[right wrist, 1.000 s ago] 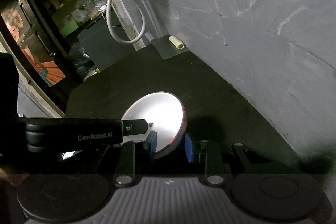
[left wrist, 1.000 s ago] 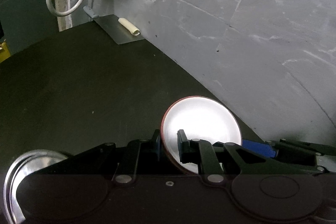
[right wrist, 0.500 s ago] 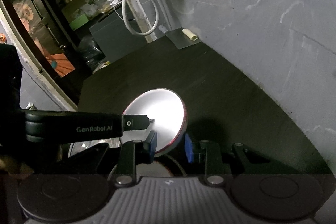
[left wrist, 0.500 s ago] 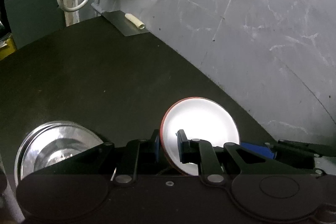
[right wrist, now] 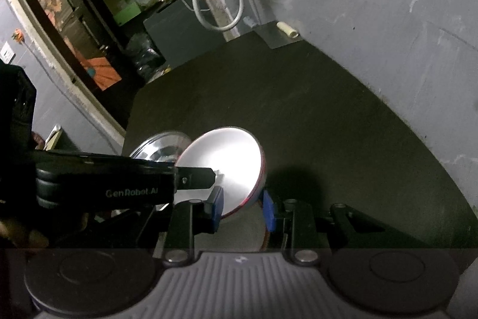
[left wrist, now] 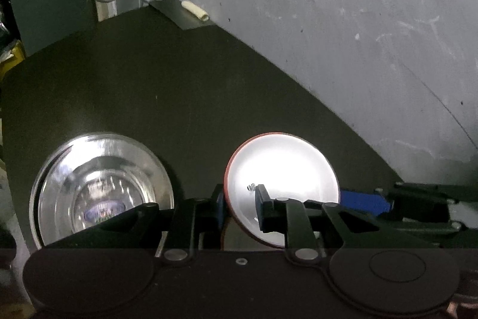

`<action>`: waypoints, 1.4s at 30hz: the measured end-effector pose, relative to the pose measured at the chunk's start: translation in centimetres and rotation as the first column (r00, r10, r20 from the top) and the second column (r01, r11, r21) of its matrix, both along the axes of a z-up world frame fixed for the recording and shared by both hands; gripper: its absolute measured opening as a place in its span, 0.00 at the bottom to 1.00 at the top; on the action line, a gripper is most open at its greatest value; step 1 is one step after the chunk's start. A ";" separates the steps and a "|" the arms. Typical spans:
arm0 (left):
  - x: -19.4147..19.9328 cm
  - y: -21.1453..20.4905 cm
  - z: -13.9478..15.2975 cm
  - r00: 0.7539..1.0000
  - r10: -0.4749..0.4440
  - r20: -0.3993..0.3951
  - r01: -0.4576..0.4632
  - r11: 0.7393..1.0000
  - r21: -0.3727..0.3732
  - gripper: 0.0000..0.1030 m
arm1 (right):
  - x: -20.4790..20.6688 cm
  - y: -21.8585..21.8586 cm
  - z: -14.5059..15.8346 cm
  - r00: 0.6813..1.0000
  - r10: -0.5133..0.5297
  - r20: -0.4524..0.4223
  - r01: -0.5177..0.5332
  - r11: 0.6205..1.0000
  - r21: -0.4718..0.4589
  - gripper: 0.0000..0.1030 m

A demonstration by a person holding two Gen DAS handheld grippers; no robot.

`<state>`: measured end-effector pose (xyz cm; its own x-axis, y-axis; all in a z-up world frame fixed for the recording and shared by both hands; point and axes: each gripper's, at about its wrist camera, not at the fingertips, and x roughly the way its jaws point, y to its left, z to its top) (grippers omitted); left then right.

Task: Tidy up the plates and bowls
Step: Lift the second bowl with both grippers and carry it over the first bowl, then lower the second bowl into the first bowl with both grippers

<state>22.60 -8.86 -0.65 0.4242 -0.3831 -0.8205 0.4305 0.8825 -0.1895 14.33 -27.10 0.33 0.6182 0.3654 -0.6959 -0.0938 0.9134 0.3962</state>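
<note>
I am working over the dark table [left wrist: 167,97], which is filling the middle of both views below the grey wall [left wrist: 343,29] at the upper right, and I am judging this to be the carrying step: both my grippers are on one red-rimmed white plate [left wrist: 283,169] and bringing it beside the stack of steel plates [left wrist: 98,187] at the lower left of the left wrist view. My left gripper [left wrist: 239,208] is straddling the plate's left edge, its jaws are opening at this moment with the rim between them, and I am reading its pads as just coming off the rim. My right gripper [right wrist: 243,207] is pinching the plate's lower right rim in a narrow grip, holding it tilted above the table at the lower centre of the right wrist view. The next move, as I judge it, is calling for the right gripper alone to steady the plate while the left one is clearing away, then to lower it flat. Counting: I am seeing one table, one steel stack whose number of plates I cannot tell, one white plate, two grippers, one metal sheet [left wrist: 179,12] at the upper centre, and one small pale roll [left wrist: 195,10] lying on it.
</note>
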 end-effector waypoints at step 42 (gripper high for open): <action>-1.8 -0.2 -1.3 0.995 -0.038 -0.093 0.045 0.997 0.068 0.24 | -0.9 -0.3 -1.1 0.993 0.071 -0.096 -0.070 0.997 0.012 0.33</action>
<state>20.82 -9.08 -1.92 0.3307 -0.3388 -0.8808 0.4505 0.8768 -0.1681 13.46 -27.41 -0.81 0.5211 0.4122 -0.7474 -0.1188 0.9022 0.4147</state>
